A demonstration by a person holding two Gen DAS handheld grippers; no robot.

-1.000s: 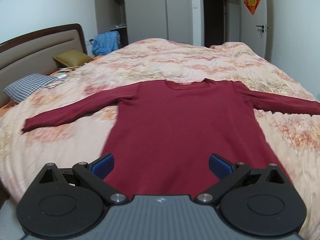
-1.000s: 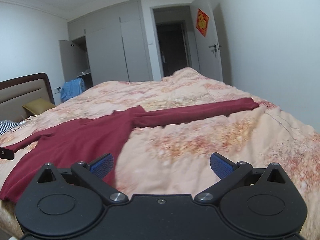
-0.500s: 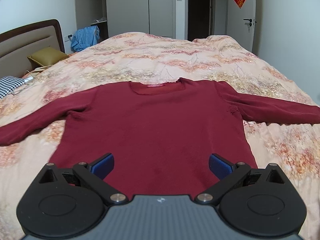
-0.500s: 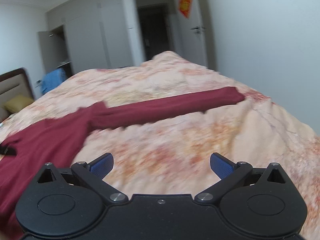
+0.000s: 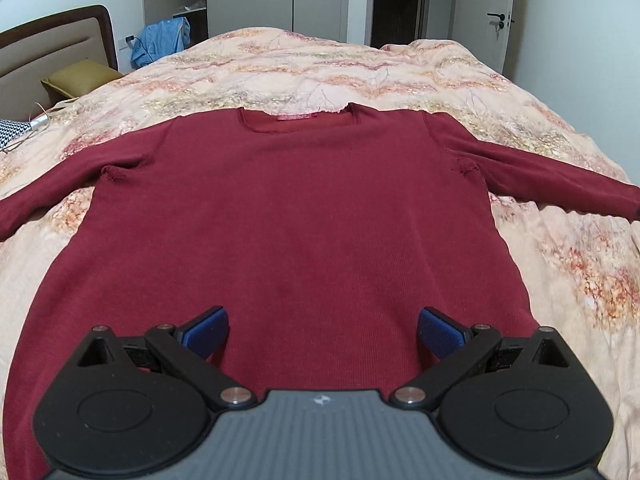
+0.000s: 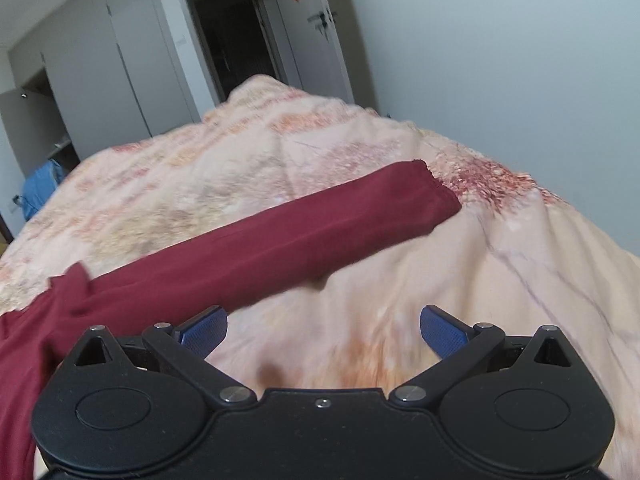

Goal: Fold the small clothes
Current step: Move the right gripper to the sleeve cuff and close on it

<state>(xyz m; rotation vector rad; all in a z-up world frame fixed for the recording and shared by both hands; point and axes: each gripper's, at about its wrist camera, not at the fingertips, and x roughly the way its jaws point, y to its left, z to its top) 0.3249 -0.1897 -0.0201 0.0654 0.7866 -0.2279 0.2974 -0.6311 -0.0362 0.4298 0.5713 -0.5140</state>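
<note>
Both the left tongs (image 5: 323,330) and right tongs (image 6: 324,330) hung spread above the maroon sweater (image 5: 288,216), flat on the bed (image 5: 360,68).

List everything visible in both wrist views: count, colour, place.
sweater: 1, dark red, spread flat on the bed, sleeves out to both sides
right sleeve: 1, dark red, lying across the quilt ahead of the right gripper
quilt: 1, peach floral, covering the bed
headboard: 1, brown and beige, far left
cushion: 1, olive, by the headboard
checked pillow: 1, black and white, left edge
blue garment: 1, by the open wardrobe
door: 1, white, red ornament on it
left gripper: 1, black, blue pads, jaws open above the sweater hem
right gripper: 1, black, blue pads, jaws open above the quilt
</note>
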